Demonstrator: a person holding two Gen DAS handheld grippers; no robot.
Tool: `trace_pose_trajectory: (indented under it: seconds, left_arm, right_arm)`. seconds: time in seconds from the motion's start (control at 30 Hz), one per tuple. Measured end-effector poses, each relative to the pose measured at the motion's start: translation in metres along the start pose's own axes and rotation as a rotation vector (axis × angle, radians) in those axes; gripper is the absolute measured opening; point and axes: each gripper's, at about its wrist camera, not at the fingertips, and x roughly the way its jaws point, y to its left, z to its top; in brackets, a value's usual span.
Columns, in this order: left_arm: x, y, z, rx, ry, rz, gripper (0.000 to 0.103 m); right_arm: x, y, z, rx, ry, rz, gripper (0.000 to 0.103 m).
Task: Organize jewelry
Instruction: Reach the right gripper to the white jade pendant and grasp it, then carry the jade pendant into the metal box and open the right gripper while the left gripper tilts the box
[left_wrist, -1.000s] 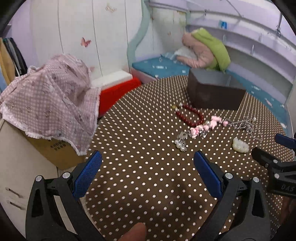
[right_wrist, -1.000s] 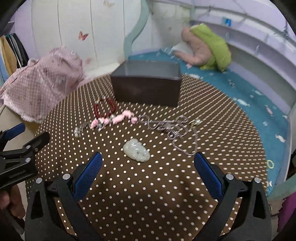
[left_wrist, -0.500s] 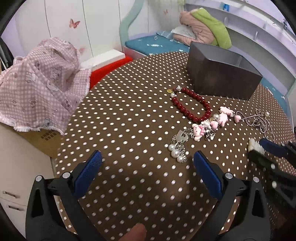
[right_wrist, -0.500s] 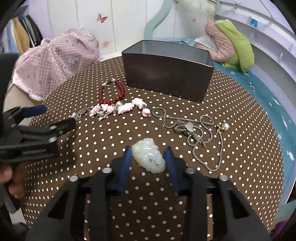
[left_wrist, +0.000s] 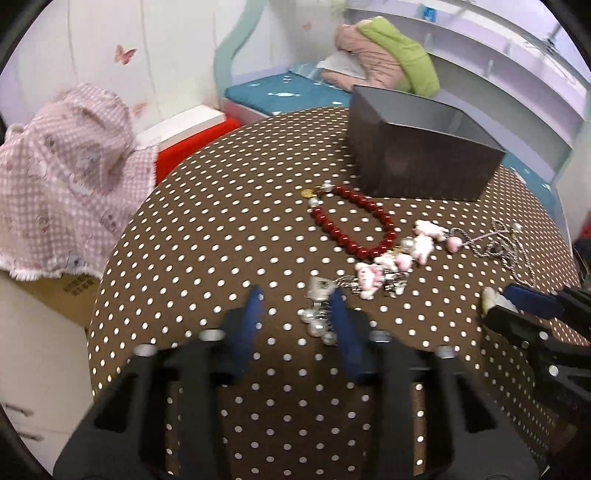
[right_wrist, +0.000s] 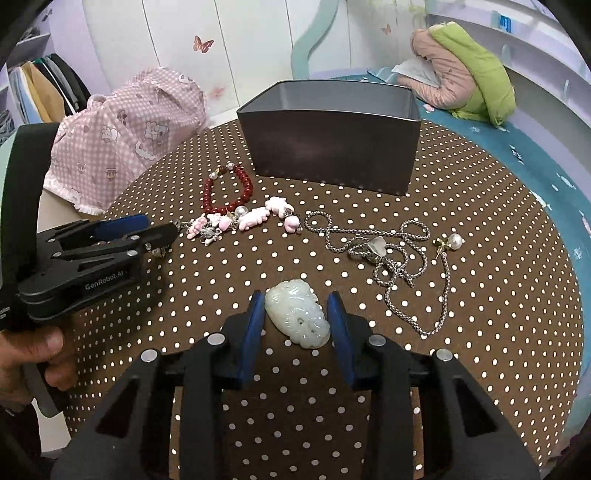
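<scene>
On the brown dotted round table (right_wrist: 480, 332) lie a red bead bracelet (right_wrist: 225, 192), a pink charm chain (right_wrist: 243, 221), a silver chain necklace (right_wrist: 388, 254), a pearl earring (right_wrist: 452, 242) and a pale jade pendant (right_wrist: 297, 317). My right gripper (right_wrist: 295, 314) stands partly closed around the jade pendant, its blue pads close on both sides. My left gripper (left_wrist: 295, 314) is partly closed over the table, the pearl end (left_wrist: 317, 321) of the charm chain by its right finger. A dark open tin box (right_wrist: 332, 147) stands behind the jewelry.
A pink checked cloth (left_wrist: 62, 177) covers a cardboard box left of the table. A red and white box (left_wrist: 188, 136) and a teal bench with a pink and green bundle (right_wrist: 465, 74) lie beyond. The table edge curves close on the left and right.
Both grippers have narrowed from wide open. The right one came down around the jade pendant. The left one moved forward to the pearl end of the charm chain.
</scene>
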Motion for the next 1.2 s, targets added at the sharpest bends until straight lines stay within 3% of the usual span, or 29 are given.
trace_pose_trajectory:
  seconds: [0.03,0.1,0.23,0.3,0.33,0.5,0.6,0.67,0.73,0.77,0.8,0.9,0.97,1.0,1.03,1.07,1.13,1.2]
  left_arm:
    - [0.000,-0.001,0.002,-0.002,0.003,-0.018,0.011]
    - [-0.001,0.003,0.004,-0.017,0.012,-0.080,0.009]
    - [-0.011,-0.001,0.002,-0.013,-0.010,-0.119,0.007]
    - [-0.019,0.000,0.003,-0.014,-0.024,-0.123,0.007]
    - [-0.022,0.001,0.003,-0.015,-0.030,-0.125,0.007]
    - [-0.038,0.006,0.007,-0.010,-0.064,-0.118,0.007]
    - [-0.034,0.006,0.005,-0.007,-0.039,-0.113,0.007]
    - [-0.029,0.008,0.000,-0.016,-0.018,-0.111,0.008]
    - [-0.022,0.006,-0.002,-0.013,-0.001,-0.099,0.029]
    - [-0.020,0.004,-0.004,-0.009,-0.005,-0.093,0.045]
    - [-0.017,0.002,-0.005,-0.003,-0.004,-0.087,0.048]
    - [-0.008,0.000,-0.005,0.009,-0.006,-0.071,0.049]
    - [-0.005,-0.003,-0.003,0.023,-0.010,-0.055,0.049]
    - [-0.004,-0.005,-0.003,0.029,-0.013,-0.058,0.045]
    - [-0.004,-0.006,-0.003,0.034,-0.017,-0.069,0.035]
    - [-0.004,-0.006,-0.004,0.038,-0.021,-0.087,0.012]
    - [-0.004,-0.003,-0.005,0.021,-0.019,-0.130,0.003]
    - [-0.006,0.000,-0.006,0.008,-0.019,-0.150,0.002]
  right_arm:
    - [0.000,0.000,0.000,0.001,0.001,0.003,0.033]
    - [-0.001,0.000,0.001,0.006,0.003,0.014,0.033]
    - [-0.006,-0.001,0.003,0.002,-0.002,0.014,0.033]
    - [-0.009,-0.002,0.005,0.003,-0.005,0.017,0.023]
    - [-0.012,-0.002,0.007,0.008,-0.010,0.025,0.011]
    - [-0.011,-0.006,0.010,-0.004,0.001,0.007,0.008]
    - [-0.010,-0.008,0.008,0.026,0.014,0.028,0.017]
    - [-0.011,-0.007,0.007,0.029,0.010,0.014,0.053]
    - [-0.010,-0.003,0.006,0.002,0.012,-0.005,0.056]
    - [-0.007,-0.001,0.006,-0.007,0.019,-0.009,0.056]
    - [-0.003,0.001,0.006,-0.019,0.027,-0.017,0.056]
    - [0.008,0.010,0.006,-0.080,0.033,-0.072,0.042]
    - [0.008,0.015,0.006,-0.109,0.033,-0.098,0.027]
    - [0.008,0.016,0.005,-0.115,0.036,-0.096,0.027]
    - [0.008,0.015,0.004,-0.120,0.038,-0.091,0.027]
    - [0.007,0.015,0.003,-0.124,0.039,-0.090,0.027]
    - [0.005,0.014,0.000,-0.121,0.035,-0.086,0.027]
    - [0.003,0.013,-0.002,-0.111,0.034,-0.077,0.027]
